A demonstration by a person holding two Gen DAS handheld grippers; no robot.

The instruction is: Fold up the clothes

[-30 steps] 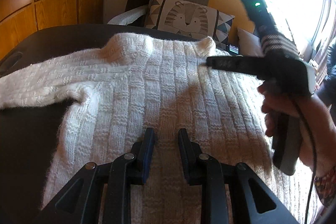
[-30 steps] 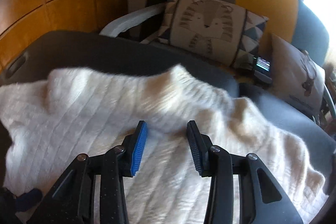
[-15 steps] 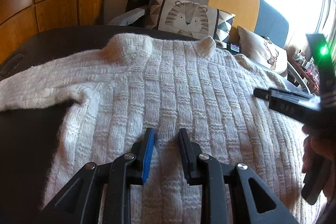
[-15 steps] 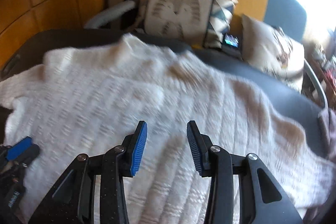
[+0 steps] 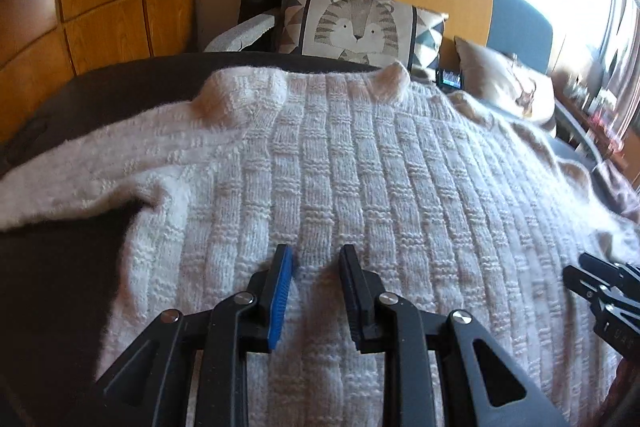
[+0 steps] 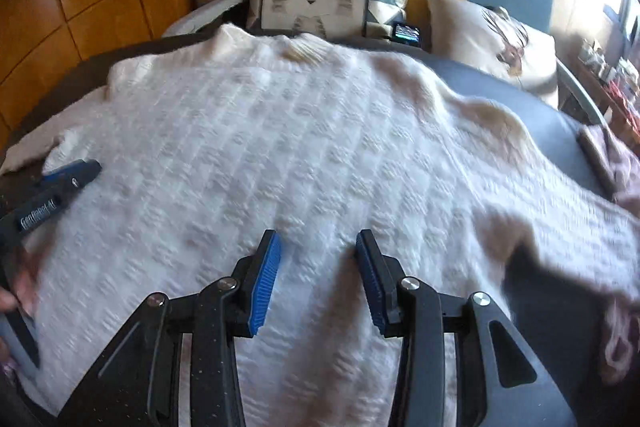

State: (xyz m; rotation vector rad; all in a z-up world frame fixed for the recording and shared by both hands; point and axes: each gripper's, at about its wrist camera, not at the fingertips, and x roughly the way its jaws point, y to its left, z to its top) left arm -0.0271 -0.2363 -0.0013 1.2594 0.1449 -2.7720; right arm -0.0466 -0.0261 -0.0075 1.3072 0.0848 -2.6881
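Observation:
A white knitted sweater (image 5: 360,179) lies spread flat on a dark table (image 5: 60,267), collar at the far edge and one sleeve stretched out to the left. It also fills the right wrist view (image 6: 300,155). My left gripper (image 5: 316,267) is open and empty just above the sweater's lower body. My right gripper (image 6: 318,251) is open and empty above the sweater's lower right part. The right gripper also shows at the right edge of the left wrist view (image 5: 600,283), and the left gripper at the left edge of the right wrist view (image 6: 68,179).
A sofa stands behind the table with a tiger cushion (image 5: 360,27), a beige deer cushion (image 6: 500,39) and a small lit device (image 6: 406,35). A pinkish cloth (image 6: 616,171) lies at the table's right end. Wood panelling (image 5: 100,7) is at the left.
My right gripper has drawn back from the collar area toward the near right side of the sweater. The left gripper has stayed in place, open.

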